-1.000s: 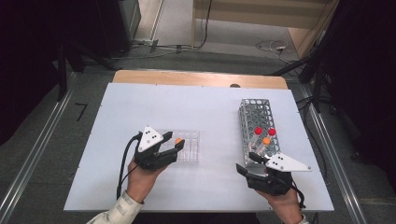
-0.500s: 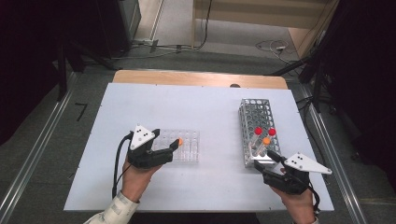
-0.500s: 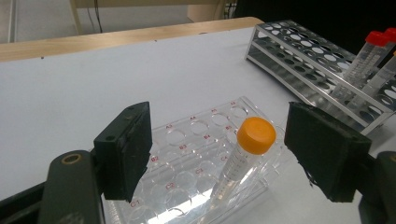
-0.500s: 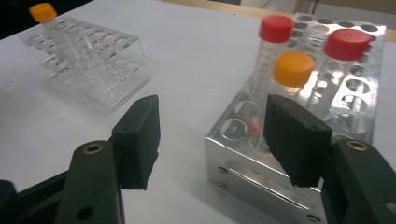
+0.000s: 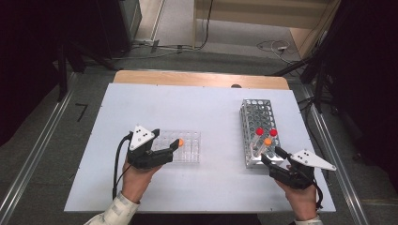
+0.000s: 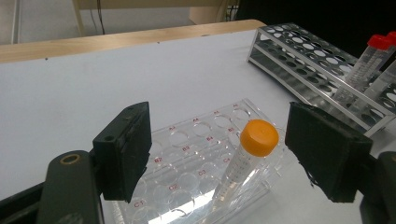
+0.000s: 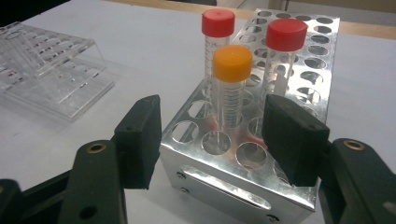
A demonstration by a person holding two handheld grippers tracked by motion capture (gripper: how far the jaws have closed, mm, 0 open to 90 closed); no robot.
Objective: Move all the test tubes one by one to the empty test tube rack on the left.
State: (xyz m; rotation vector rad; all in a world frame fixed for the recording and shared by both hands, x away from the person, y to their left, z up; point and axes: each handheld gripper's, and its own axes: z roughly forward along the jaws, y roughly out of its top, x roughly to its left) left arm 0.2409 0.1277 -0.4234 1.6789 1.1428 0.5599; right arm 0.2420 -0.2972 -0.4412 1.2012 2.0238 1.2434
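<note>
Orange-capped tube (image 6: 247, 158) stands in clear acrylic rack (image 6: 187, 172), between wide-apart jaws of left gripper (image 6: 219, 154), touching neither. Right gripper (image 7: 212, 135) jaws wide, metal rack (image 7: 261, 140) end between them, orange-capped tube in metal rack (image 7: 232, 88) just ahead.

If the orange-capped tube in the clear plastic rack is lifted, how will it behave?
The orange-capped tube looks like stiff, smooth plastic, so probably light and somewhat slippery. It already leans in the clear rack, and being round it would likely roll if laid down.
</note>
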